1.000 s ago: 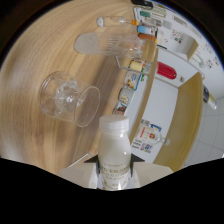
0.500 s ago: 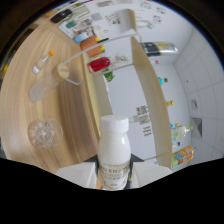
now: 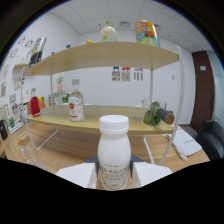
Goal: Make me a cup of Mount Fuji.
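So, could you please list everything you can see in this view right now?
milk bottle: one, white with white cap, upright between the gripper fingers
clear bottle: one, red-and-white label, on the lower shelf beyond the milk bottle
red container: one, red, far end of the lower shelf
green object: one, dark green, on the lower shelf
top-shelf bottle: one, pale, on the upper shelf
colourful packet: one, yellow and multicoloured, on the upper shelf
wooden shelf: one, light wood, two tiers
gripper: one, white fingers, closed on the milk bottle
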A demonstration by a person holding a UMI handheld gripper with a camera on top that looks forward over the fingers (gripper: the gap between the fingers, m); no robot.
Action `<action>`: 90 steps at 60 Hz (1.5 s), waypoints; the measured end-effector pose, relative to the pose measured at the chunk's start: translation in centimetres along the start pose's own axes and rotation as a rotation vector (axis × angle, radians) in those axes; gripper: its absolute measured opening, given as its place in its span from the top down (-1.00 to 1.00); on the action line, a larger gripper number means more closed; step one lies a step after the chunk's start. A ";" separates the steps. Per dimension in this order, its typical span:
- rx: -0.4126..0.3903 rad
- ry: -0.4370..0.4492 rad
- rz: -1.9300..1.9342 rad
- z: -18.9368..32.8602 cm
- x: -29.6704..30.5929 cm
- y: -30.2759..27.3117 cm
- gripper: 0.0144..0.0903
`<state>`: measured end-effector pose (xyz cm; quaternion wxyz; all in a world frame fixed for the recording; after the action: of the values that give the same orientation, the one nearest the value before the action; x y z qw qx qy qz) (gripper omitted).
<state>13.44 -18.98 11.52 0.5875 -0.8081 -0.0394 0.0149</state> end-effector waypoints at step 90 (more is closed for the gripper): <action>-0.335 0.104 0.020 -13.5 -11.9 1.5 -0.88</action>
<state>2.65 -33.25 14.03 0.4456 -0.8948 -0.0028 -0.0280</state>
